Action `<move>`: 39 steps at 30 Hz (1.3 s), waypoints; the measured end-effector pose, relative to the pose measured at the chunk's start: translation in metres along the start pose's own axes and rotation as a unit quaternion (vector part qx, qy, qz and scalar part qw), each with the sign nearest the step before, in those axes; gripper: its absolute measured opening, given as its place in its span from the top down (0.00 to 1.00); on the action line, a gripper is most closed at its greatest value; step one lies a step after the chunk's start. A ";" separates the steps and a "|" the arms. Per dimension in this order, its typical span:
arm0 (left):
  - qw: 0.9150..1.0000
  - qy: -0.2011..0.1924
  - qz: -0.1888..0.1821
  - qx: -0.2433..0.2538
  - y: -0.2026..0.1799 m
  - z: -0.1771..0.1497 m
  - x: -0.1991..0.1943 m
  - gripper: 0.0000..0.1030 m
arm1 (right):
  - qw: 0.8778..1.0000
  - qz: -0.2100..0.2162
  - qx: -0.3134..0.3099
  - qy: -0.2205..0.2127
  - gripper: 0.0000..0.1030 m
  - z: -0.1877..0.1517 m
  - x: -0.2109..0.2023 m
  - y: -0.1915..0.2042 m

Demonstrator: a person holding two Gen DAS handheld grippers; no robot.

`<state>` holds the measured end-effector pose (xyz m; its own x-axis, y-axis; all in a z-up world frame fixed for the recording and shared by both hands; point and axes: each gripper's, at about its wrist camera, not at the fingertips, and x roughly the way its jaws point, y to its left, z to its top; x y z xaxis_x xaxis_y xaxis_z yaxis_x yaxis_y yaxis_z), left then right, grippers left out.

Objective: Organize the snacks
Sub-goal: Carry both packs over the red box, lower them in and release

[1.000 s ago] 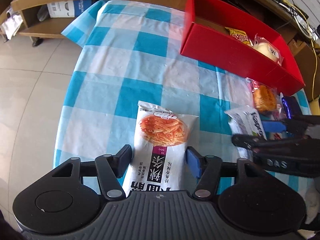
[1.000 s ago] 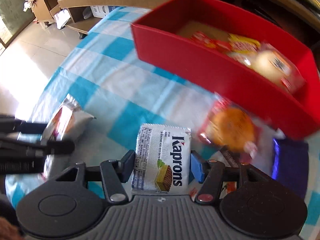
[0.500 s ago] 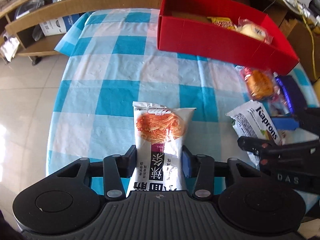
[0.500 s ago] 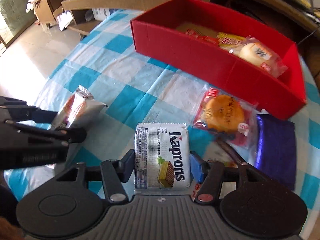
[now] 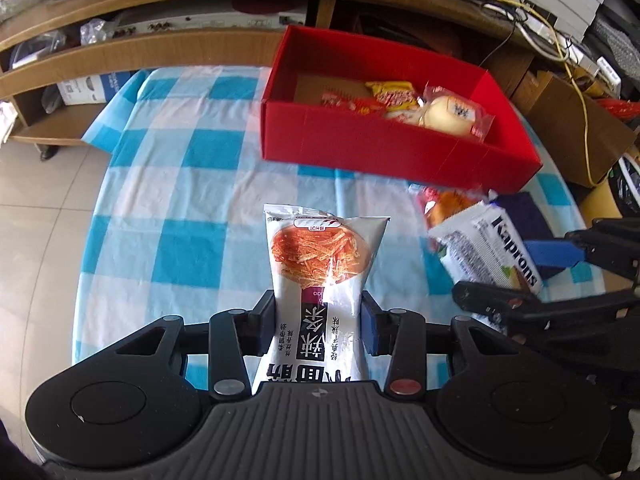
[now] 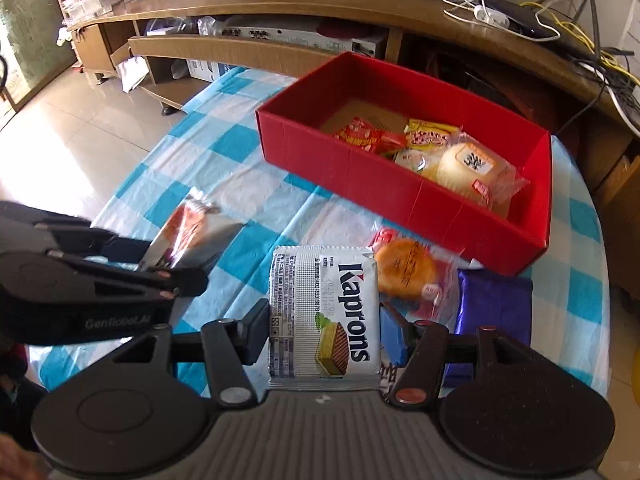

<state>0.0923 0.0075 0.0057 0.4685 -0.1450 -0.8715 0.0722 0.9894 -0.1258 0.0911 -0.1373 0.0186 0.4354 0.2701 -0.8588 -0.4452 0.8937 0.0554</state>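
Both grippers carry packets above the blue-and-white checked tablecloth (image 5: 192, 200). Nearest in the left wrist view, the left gripper (image 5: 319, 322) pinches the waist of a white foil snack pouch printed with orange strips (image 5: 320, 264), its 2 pads pressing the pouch in on both sides. The right gripper (image 6: 324, 330) clamps a white Kaprons wafer packet (image 6: 324, 312) between its pads. Just beyond that packet, on the cloth, lie a clear-wrapped round orange cake (image 6: 406, 272) and a dark purple packet (image 6: 494, 304). Farther back stands a red rectangular cardboard box (image 6: 360, 184) holding a wrapped pale bun (image 6: 472, 168) and red and yellow snack packs (image 6: 400, 138).
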 end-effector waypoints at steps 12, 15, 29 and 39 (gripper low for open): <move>0.999 -0.030 0.003 0.025 -0.025 0.052 0.004 0.53 | 0.998 0.011 0.050 -0.022 0.31 0.036 -0.002 -0.043; 0.999 -0.038 0.002 0.023 -0.029 0.068 0.006 0.53 | 0.998 0.005 0.057 -0.033 0.31 0.050 -0.003 -0.053; 0.996 -0.076 0.021 0.043 -0.052 0.137 0.035 0.55 | 0.993 -0.024 0.097 -0.064 0.31 0.100 0.016 -0.109; 0.996 -0.066 0.035 0.041 -0.056 0.159 0.072 0.55 | 0.993 -0.037 0.100 -0.054 0.31 0.118 0.054 -0.127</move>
<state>0.2626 -0.0586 0.0252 0.5868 -0.0802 -0.8057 0.1042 0.9943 -0.0231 0.2636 -0.1936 0.0255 0.5472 0.2284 -0.8052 -0.2490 0.9629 0.1039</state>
